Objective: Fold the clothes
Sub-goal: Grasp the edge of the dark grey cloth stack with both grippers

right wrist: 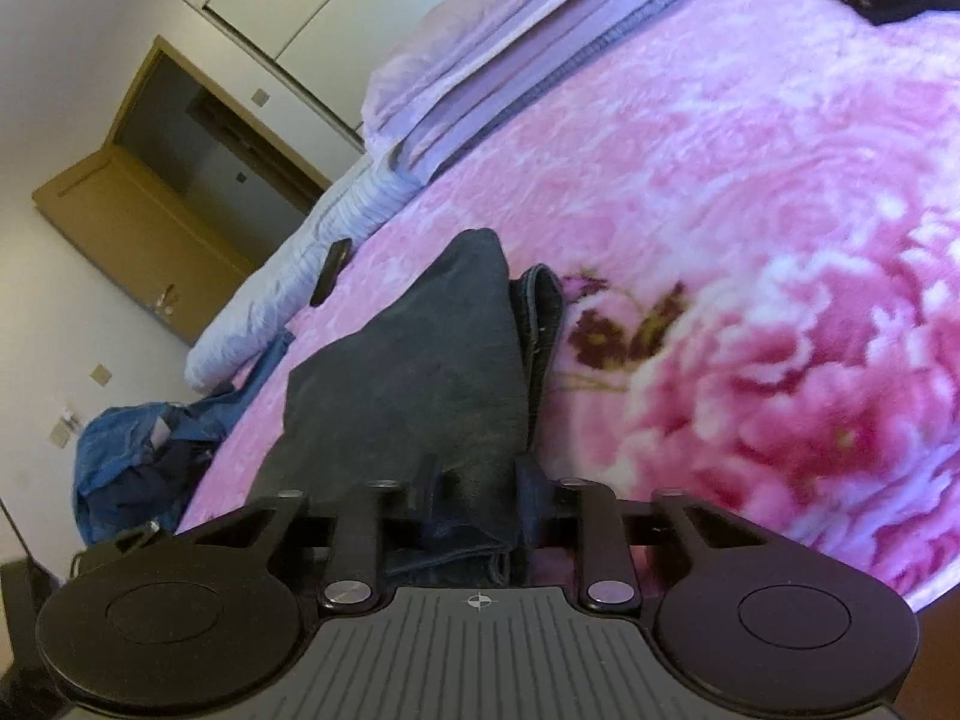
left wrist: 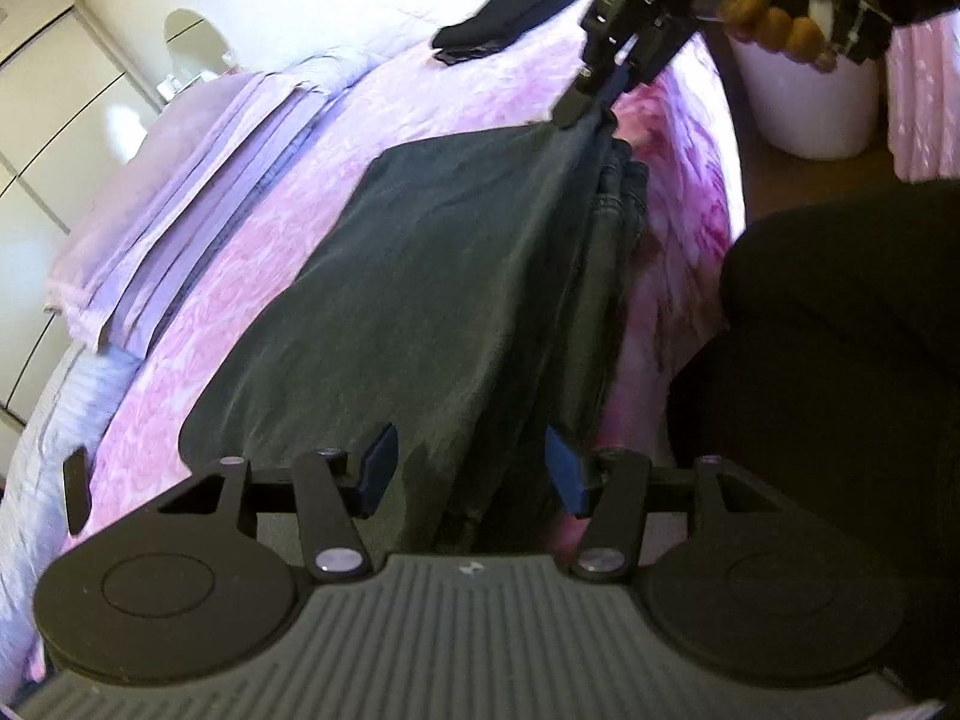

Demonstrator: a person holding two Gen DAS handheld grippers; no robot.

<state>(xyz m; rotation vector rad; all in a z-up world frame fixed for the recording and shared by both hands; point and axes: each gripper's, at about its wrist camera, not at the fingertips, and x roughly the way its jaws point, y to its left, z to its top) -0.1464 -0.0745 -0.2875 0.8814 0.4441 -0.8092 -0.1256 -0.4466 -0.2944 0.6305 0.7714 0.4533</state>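
I have the dark jeans (left wrist: pixel 420 276) lying on the pink bed (left wrist: pixel 252 276), partly folded lengthwise; my right tool (left wrist: pixel 585 114) is pinched on their far end, and my left tool (left wrist: pixel 471 474) sits wide apart around the near end. One black folded garment (left wrist: pixel 510 12) is already done up by the bed's far side, while a blue heap (right wrist: pixel 138 462) off the bed's edge looks unfolded. The bed's middle offers open room, but the jeans lie close to its near edge.

Pink floral blanket (right wrist: pixel 750 192), white bin (left wrist: pixel 804 102), wooden door (right wrist: pixel 138 228).
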